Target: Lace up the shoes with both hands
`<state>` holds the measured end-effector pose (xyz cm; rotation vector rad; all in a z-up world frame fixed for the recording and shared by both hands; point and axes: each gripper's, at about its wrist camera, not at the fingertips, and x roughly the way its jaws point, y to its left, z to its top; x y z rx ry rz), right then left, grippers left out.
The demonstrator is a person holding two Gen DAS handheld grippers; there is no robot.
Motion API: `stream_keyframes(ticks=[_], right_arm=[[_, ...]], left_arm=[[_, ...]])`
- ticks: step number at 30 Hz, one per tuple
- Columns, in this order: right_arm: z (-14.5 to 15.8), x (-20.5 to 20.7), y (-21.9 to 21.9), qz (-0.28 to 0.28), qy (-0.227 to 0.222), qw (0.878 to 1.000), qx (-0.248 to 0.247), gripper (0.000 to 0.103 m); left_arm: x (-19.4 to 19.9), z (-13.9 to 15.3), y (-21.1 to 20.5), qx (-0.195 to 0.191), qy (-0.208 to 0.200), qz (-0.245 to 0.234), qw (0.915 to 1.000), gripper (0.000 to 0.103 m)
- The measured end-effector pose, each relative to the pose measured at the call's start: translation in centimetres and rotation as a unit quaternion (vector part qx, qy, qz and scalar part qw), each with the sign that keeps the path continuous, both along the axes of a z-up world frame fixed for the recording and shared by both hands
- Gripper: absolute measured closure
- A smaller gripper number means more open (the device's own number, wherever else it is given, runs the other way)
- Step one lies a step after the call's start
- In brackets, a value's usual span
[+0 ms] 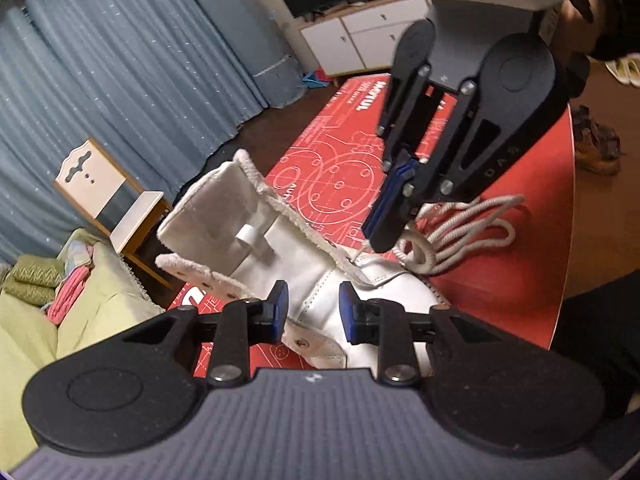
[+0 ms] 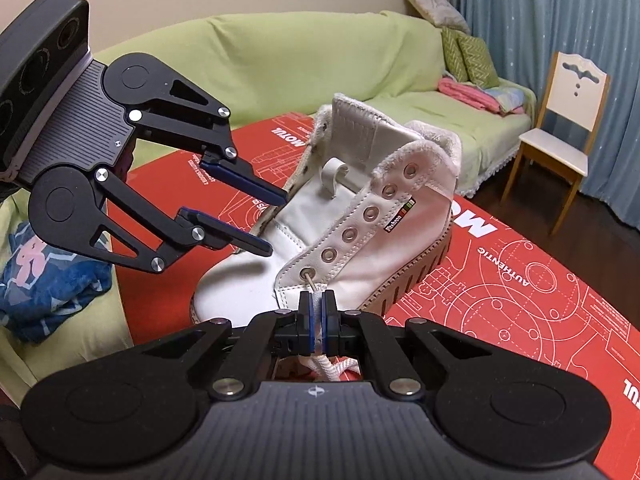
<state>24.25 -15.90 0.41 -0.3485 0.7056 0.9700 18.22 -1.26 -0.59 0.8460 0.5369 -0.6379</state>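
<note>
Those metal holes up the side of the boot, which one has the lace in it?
The lowest eyelet, nearest the toe: the lace tip pokes into it from the right claw. The five above are empty.

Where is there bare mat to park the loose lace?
Bare red mat lies between the boot sole and the mat's edge. Crowded: the lace pile beside the right gripper, and the tongue under the open left gripper.

The shoe point(image 1: 280, 240) has its toe hidden behind the left gripper point(image 1: 313, 306). The lace point(image 2: 318, 312) tip vanishes inside an eyelet. The sofa point(image 2: 280, 64) is cut off.
</note>
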Motion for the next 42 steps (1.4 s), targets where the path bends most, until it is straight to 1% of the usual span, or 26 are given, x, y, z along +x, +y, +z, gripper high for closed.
stream_keyframes(ticks=[5, 8, 10, 14, 18, 21, 23, 26, 28, 31, 35, 39, 42], right_arm=[[0.2, 0.1, 0.4, 0.006, -0.003, 1.000, 0.005, 0.100], [0.2, 0.2, 0.9, 0.013, -0.008, 1.000, 0.002, 0.100], [0.2, 0.2, 1.1, 0.019, -0.011, 1.000, 0.001, 0.100], [0.0, 0.4, 1.3, 0.029, -0.014, 0.999, 0.001, 0.100], [-0.2, 0.7, 1.1, 0.036, -0.012, 0.999, 0.004, 0.100], [-0.3, 0.8, 0.9, 0.041, -0.012, 0.999, 0.010, 0.100], [-0.4, 0.7, 0.8, 0.043, -0.012, 0.999, 0.013, 0.100], [-0.5, 0.8, 0.5, 0.047, -0.011, 0.999, 0.020, 0.100], [-0.6, 0.9, 0.4, 0.048, -0.009, 0.999, 0.023, 0.100], [-0.6, 0.8, 0.4, 0.049, -0.011, 0.998, 0.025, 0.100], [-0.6, 0.6, 0.4, 0.057, -0.021, 0.998, 0.022, 0.100], [-0.6, 0.1, 0.4, 0.069, -0.042, 0.997, 0.015, 0.100], [-0.8, 0.1, 0.2, 0.078, -0.051, 0.996, 0.017, 0.100]], left_arm=[[0.2, -0.3, -0.8, 0.033, -0.002, -0.025, 0.9991, 0.079], [0.3, -1.0, -1.2, 0.075, -0.010, -0.059, 0.9954, 0.079], [0.4, -1.4, -1.4, 0.092, -0.012, -0.081, 0.9924, 0.080], [0.8, -1.7, -1.4, 0.104, -0.002, -0.107, 0.9888, 0.083], [1.2, -2.4, -1.3, 0.120, 0.003, -0.138, 0.9831, 0.084], [1.8, -2.5, -1.1, 0.126, 0.015, -0.151, 0.9803, 0.084], [2.2, -2.6, -0.9, 0.134, 0.017, -0.168, 0.9763, 0.084], [2.4, -2.9, -0.8, 0.149, 0.019, -0.200, 0.9683, 0.088], [2.6, -3.2, -0.7, 0.156, 0.022, -0.218, 0.9633, 0.089], [3.3, -3.3, -0.5, 0.160, 0.037, -0.237, 0.9575, 0.089], [4.7, -3.2, -0.5, 0.172, 0.062, -0.267, 0.9460, 0.089], [6.3, -2.9, -0.5, 0.177, 0.091, -0.280, 0.9391, 0.088], [6.8, -2.8, -0.3, 0.175, 0.104, -0.284, 0.9369, 0.089]])
